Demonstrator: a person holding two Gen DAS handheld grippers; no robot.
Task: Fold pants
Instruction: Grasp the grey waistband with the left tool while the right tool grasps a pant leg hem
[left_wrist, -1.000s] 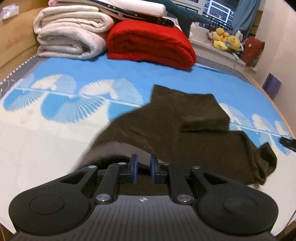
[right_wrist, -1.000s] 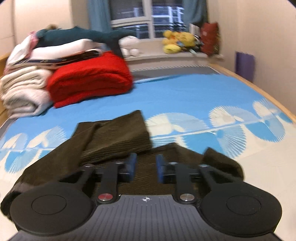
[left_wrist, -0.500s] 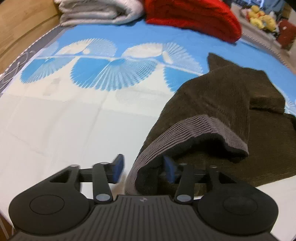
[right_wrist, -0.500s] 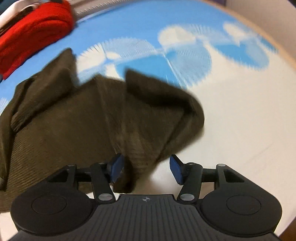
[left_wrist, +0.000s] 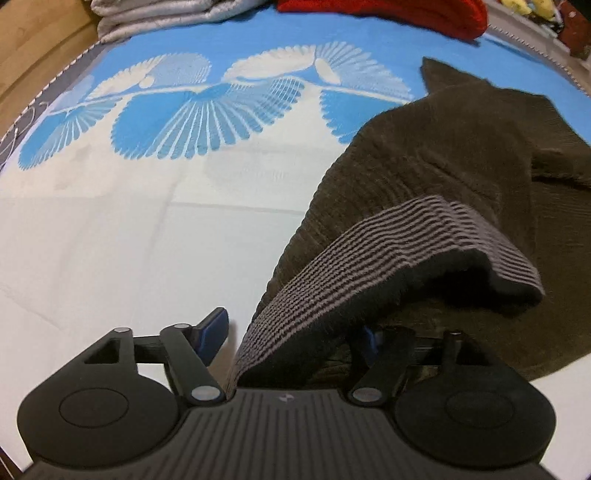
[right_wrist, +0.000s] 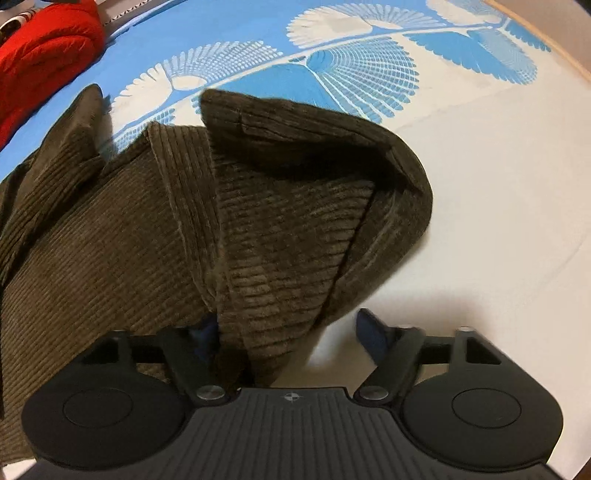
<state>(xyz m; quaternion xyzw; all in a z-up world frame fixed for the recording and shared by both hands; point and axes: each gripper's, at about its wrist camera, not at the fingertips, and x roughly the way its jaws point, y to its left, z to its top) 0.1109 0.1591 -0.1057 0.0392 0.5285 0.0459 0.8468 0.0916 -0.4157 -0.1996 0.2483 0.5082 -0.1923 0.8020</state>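
Note:
The dark brown corduroy pants (left_wrist: 424, 158) lie crumpled on the bed. Their grey ribbed waistband (left_wrist: 388, 240) arches up in the left wrist view. It runs down between the fingers of my left gripper (left_wrist: 291, 336), whose jaws are opening. The left finger (left_wrist: 212, 332) stands off the band with a gap. In the right wrist view a folded leg end (right_wrist: 295, 229) of the pants (right_wrist: 110, 240) hangs between the fingers of my right gripper (right_wrist: 290, 338), whose jaws are closing. Its right finger (right_wrist: 373, 336) is off the cloth and its left finger is mostly hidden behind the cloth.
The bed sheet (left_wrist: 203, 110) (right_wrist: 480, 184) is white near me and blue with white fans farther off. A red blanket (left_wrist: 388, 11) (right_wrist: 44, 55) and folded pale blankets (left_wrist: 155, 14) are stacked at the far end. A wooden bed frame (left_wrist: 29, 44) borders the left.
Both grippers sank toward the bed and tipped downward. Their jaws went from nearly shut to wide apart, and the pants settled slack onto the sheet.

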